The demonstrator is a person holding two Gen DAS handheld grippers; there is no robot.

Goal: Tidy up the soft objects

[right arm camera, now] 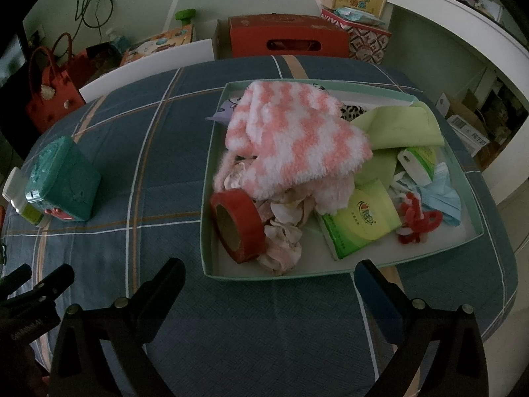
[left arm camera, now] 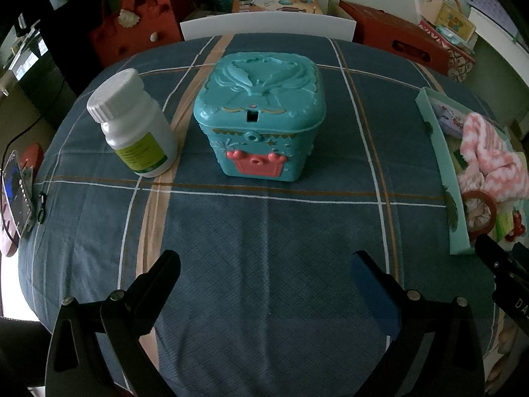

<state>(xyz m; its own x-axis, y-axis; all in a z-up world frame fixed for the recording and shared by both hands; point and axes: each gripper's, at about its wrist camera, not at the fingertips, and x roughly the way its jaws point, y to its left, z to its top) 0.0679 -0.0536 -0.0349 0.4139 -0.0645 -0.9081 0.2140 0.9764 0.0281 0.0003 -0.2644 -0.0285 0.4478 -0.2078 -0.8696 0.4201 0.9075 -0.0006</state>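
Note:
A pale green tray (right arm camera: 211,152) holds a pink-and-white fluffy cloth (right arm camera: 297,139), a green cloth (right arm camera: 400,129), crumpled pale pink fabric (right arm camera: 284,231), a red tape roll (right arm camera: 241,225), a green tissue pack (right arm camera: 360,221) and a red-and-white string (right arm camera: 416,221). My right gripper (right arm camera: 269,281) is open and empty just in front of the tray. My left gripper (left arm camera: 264,274) is open and empty, facing a teal plastic box (left arm camera: 259,112) and a white bottle (left arm camera: 132,122). The tray shows at the right of the left wrist view (left arm camera: 436,152).
The table has a blue plaid cloth (left arm camera: 264,225). A white chair back (left arm camera: 267,24), a red bag (left arm camera: 132,29) and red boxes (right arm camera: 287,38) stand beyond the far edge. The left gripper shows at the lower left of the right wrist view (right arm camera: 33,294).

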